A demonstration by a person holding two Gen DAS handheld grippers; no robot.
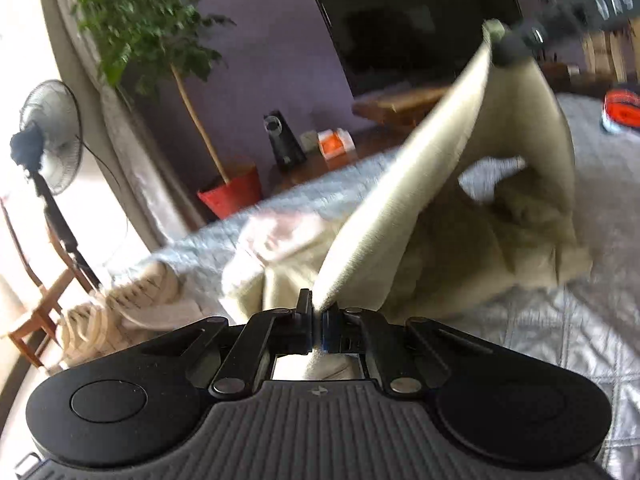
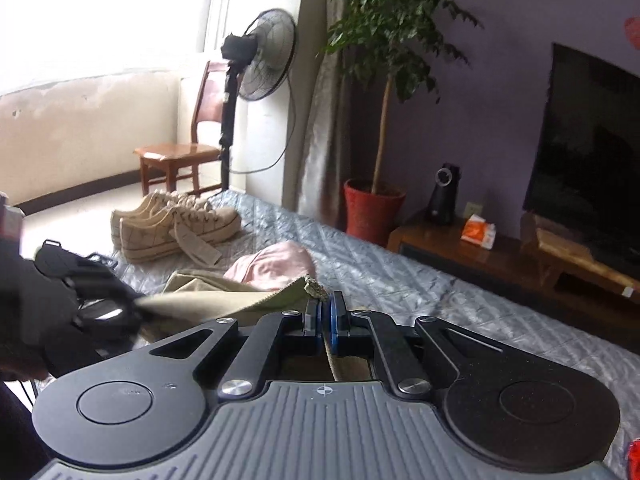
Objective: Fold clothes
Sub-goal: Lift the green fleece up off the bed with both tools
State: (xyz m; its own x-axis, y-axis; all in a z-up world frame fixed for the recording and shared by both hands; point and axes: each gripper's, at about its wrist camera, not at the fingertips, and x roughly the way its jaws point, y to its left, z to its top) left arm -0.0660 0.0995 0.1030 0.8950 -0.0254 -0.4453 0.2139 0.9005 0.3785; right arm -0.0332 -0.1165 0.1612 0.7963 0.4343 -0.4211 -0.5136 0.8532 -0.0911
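A beige cloth garment [image 1: 436, 200] hangs stretched between my two grippers above a grey quilted bed [image 1: 560, 340]. My left gripper [image 1: 319, 312] is shut on one edge of it. In the left wrist view my right gripper [image 1: 508, 50] pinches the far raised corner. In the right wrist view my right gripper [image 2: 325, 304] is shut on the garment's hem [image 2: 280, 296], and the left gripper [image 2: 132, 304] shows blurred at the left, holding the other end. The lower part of the garment rests on the bed.
A pink cap [image 2: 272, 266] and a pair of cream sneakers [image 2: 176, 224] lie on the bed. A red item [image 1: 622, 110] lies at the bed's far right. Beyond stand a fan [image 2: 264, 56], a wooden chair [image 2: 180, 152], a potted plant [image 2: 372, 208] and a TV [image 2: 592, 152] on a low cabinet.
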